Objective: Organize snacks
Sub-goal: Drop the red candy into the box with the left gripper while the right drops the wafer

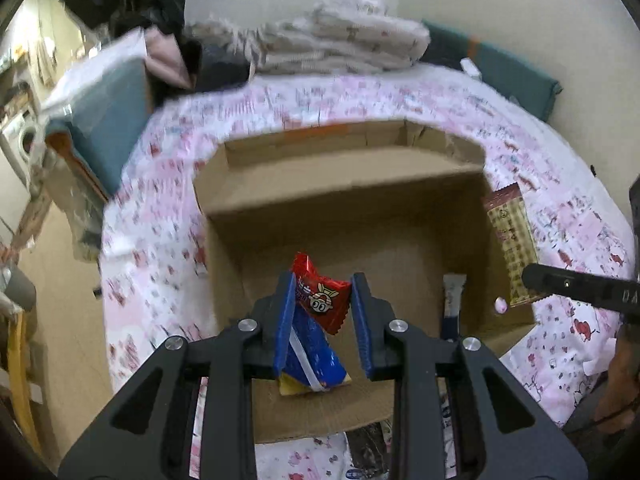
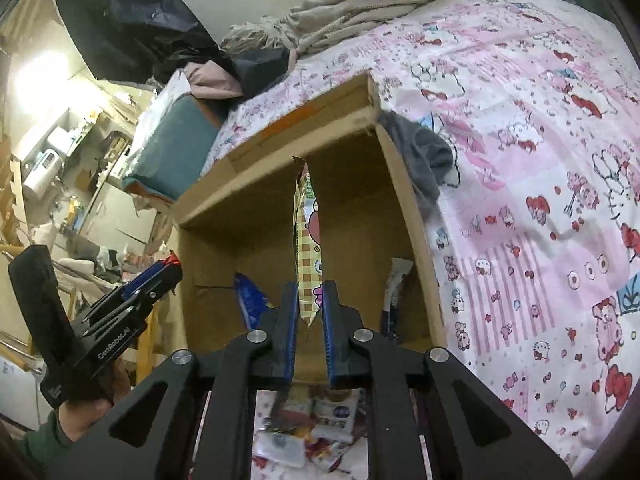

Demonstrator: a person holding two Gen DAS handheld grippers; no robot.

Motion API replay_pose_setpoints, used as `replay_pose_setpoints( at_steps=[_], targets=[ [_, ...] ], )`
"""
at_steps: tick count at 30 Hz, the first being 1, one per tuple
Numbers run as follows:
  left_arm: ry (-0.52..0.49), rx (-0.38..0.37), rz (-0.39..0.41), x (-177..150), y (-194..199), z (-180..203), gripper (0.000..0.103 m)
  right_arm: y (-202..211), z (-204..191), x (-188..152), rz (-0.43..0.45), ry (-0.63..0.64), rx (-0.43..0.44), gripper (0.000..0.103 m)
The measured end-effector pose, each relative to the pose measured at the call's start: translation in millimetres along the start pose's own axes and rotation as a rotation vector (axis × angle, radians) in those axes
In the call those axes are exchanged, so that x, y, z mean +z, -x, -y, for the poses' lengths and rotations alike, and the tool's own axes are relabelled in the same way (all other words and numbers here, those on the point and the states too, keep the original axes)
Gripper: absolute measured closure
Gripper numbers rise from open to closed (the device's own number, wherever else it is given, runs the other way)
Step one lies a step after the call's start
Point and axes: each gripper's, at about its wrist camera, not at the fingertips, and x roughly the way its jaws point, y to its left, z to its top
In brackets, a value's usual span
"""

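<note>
Crinkly red foil packet [image 1: 320, 298], corrugated cardboard box [image 1: 344, 184]

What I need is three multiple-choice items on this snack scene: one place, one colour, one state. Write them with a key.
1. Where does the glossy blue snack packet lie?
A. inside the brown cardboard box
B. on the pink patterned bedsheet
C. on the folded blanket

2. What colour is the packet between the fingers of the left gripper?
A. green
B. red
C. white

3. How does the right gripper stand?
A. open and empty
B. shut on nothing
C. shut on the yellow checked snack packet

Key: 1 A, it rests on the box floor; 2 B, the red foil snack packet sits between the blue pads; 3 C, both pads press the packet's sides.
</note>
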Motion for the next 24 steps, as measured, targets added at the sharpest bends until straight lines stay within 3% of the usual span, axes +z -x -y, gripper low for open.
replay_pose_setpoints(
  at_steps=[8, 17, 20, 24],
  targets=[
    [0.018, 0.014, -0.076, -7.9, -25.9, -5.1, 0.079, -26.4, -3.6, -7.8, -0.054, 0.048, -0.058, 0.091],
    [0.027, -0.009, -0.057, -4.4, -23.5, -6.9, 0.077, -40.2, -5.4, -4.2, -0.089, 0.030, -0.027, 0.091],
    [0.006, 0.008, -0.060, -3.6, -23.3, -2.0, 0.061, -38.9, -6.8, -4.3, -0.072, 0.031, -0.026, 0.087],
    [0.017, 0.030, -0.028, -3.8, -16.6, -1.7, 0.022, -37.2, -8.3, -3.7, -0.057, 0.033, -0.035, 0.086]
  ],
)
